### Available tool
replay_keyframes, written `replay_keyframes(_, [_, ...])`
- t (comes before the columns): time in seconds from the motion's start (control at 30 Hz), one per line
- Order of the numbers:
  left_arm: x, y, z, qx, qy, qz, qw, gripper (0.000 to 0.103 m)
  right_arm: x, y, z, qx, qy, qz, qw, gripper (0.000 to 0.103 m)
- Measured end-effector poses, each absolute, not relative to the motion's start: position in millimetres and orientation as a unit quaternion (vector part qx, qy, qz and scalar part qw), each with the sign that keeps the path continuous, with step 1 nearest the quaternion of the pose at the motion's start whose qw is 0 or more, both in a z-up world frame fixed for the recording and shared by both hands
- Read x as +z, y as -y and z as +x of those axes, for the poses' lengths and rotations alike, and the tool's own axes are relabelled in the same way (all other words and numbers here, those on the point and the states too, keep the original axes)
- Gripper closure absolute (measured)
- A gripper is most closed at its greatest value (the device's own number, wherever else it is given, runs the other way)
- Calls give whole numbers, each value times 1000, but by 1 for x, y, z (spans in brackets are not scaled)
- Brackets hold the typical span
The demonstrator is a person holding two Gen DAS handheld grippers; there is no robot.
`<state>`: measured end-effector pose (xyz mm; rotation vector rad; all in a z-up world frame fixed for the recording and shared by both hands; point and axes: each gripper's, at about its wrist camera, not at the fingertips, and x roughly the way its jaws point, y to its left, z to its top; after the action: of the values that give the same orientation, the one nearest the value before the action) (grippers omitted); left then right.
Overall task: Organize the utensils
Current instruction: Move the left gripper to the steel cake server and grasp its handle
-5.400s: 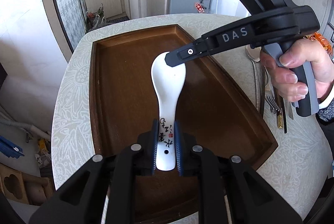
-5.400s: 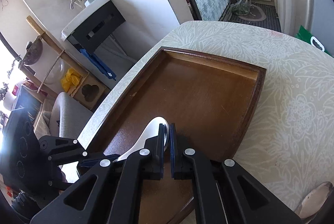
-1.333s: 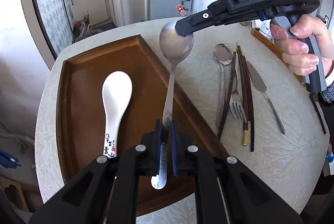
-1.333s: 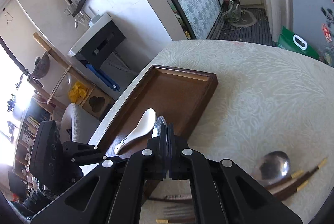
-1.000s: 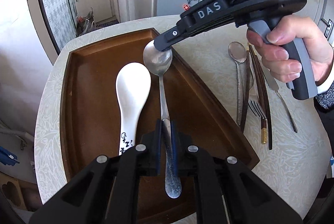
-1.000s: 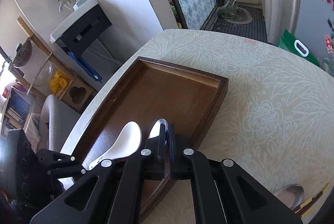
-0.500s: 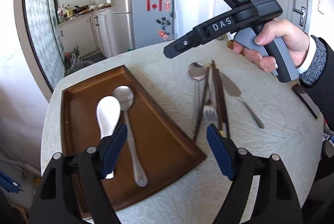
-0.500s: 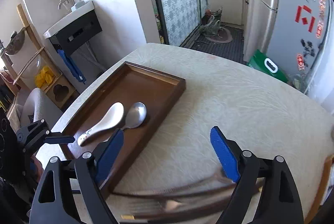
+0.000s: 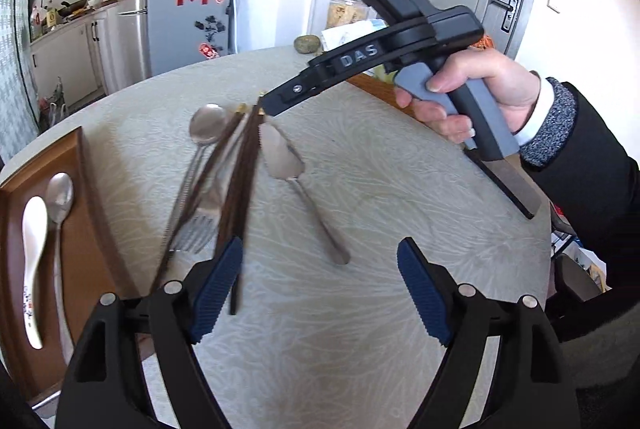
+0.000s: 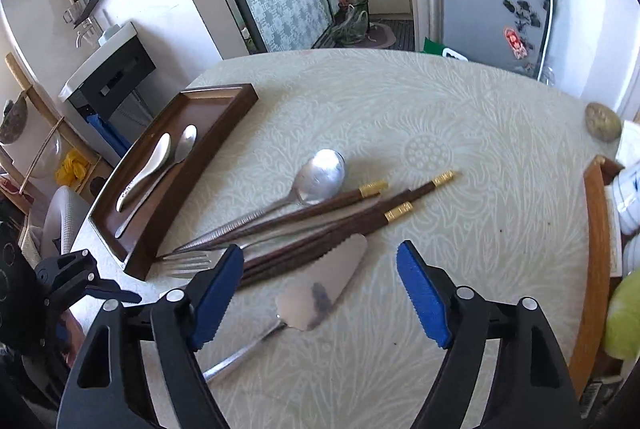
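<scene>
With two spoons (image 10: 168, 165) lying in the tray (image 10: 224, 117) at ten o'clock, I hold my left gripper (image 9: 320, 289) wide and empty while my right gripper (image 10: 320, 289), empty, narrows above the serrated server (image 10: 320, 289), probably my next pick from the table (image 10: 460, 133).

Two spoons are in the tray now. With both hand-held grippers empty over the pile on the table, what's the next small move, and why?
Probably lower the right hand-held gripper, whose jaws are closing with nothing between them, onto the metal spoon on the table. Its bowl lies clear at the edge of the pile, while the chopsticks and fork overlap. It also matches the two spoons in the tray.
</scene>
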<state>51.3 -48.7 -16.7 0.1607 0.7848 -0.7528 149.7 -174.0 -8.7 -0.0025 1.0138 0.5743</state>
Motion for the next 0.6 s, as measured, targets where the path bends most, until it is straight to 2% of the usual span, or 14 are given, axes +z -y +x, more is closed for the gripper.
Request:
replay_keyframes(0.1, [-23,68,49,-356,-374,97,851,23,-21,180,151,273,-488,6,829,35])
replay_keyframes(0.2, [-32,81,53,-356,-386,97,845,29,-27,189,159,268,-490,24,829,38])
replay_keyframes(0.4, [-44,90,62,-339,-412,92,841,42,-39,195,176,291,-501,76,812,57])
replay_keyframes(0.53, [-45,88,59,-345,-410,92,839,54,-41,191,177,299,-498,77,810,58])
replay_keyframes(0.6, [-41,91,57,-348,-402,96,842,55,-40,189,177,299,-497,72,811,58])
